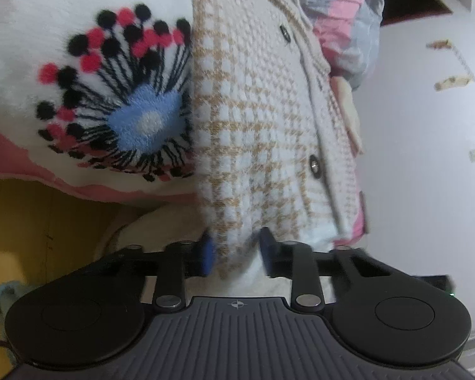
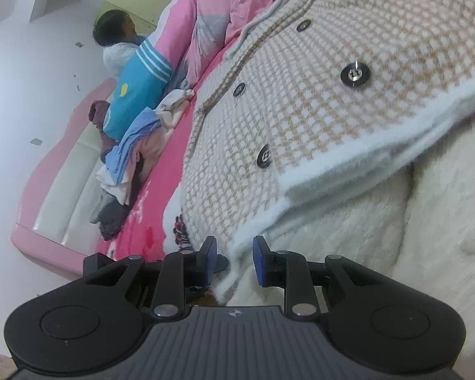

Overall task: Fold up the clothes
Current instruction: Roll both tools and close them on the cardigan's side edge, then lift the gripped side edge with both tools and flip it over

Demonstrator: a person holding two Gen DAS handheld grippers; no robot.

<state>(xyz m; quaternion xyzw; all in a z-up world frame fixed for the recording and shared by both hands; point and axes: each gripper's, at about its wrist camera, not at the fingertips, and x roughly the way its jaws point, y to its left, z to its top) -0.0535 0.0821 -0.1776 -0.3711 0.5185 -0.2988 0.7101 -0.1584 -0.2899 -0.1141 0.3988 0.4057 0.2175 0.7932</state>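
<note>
Item: cream-and-tan checked knit cardigan (image 1: 253, 120), hem gripped by both your grippers, left (image 1: 236, 253) and right (image 2: 234, 253), each narrowly parted around fabric. Fold under way; next, lay edges level.

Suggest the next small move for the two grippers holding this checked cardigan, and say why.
Probably lift both grippers together and carry the hem up toward the collar. The left gripper and the right gripper each have the checked cardigan hem between their fingers, and the garment lies buttoned and spread on the pink bed, so a bottom-to-top fold looks ready.
</note>
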